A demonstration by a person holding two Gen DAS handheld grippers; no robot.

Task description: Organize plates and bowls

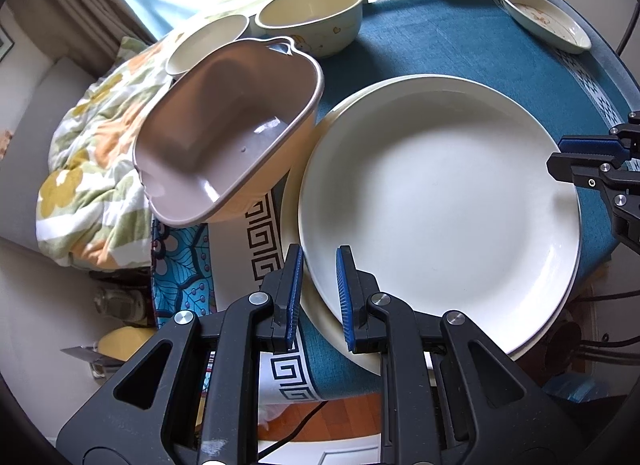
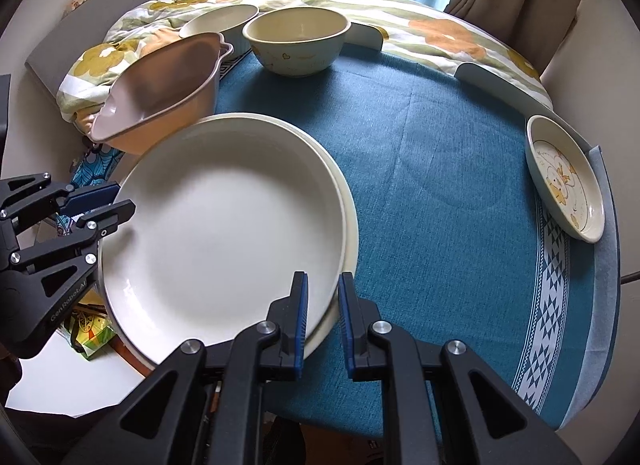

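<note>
Two large white plates sit stacked near the bench's near-left edge, the upper plate (image 1: pixel 436 209) offset on the lower plate (image 1: pixel 344 329), both on the teal tablecloth (image 2: pixel 440 153). The left claw (image 1: pixel 318 289) straddles the upper plate's rim with its fingers apart, not clamped. The right claw (image 2: pixel 323 317) likewise stands apart astride the plates' rim on the opposite side. A pink handled dish (image 1: pixel 224 137) sits tilted just beside the plates. Behind it stand a cream bowl (image 2: pixel 296 41) and a white ribbed bowl (image 2: pixel 220 23). A small illustrated plate (image 2: pixel 566 177) lies well apart at the bench's right edge.
</note>
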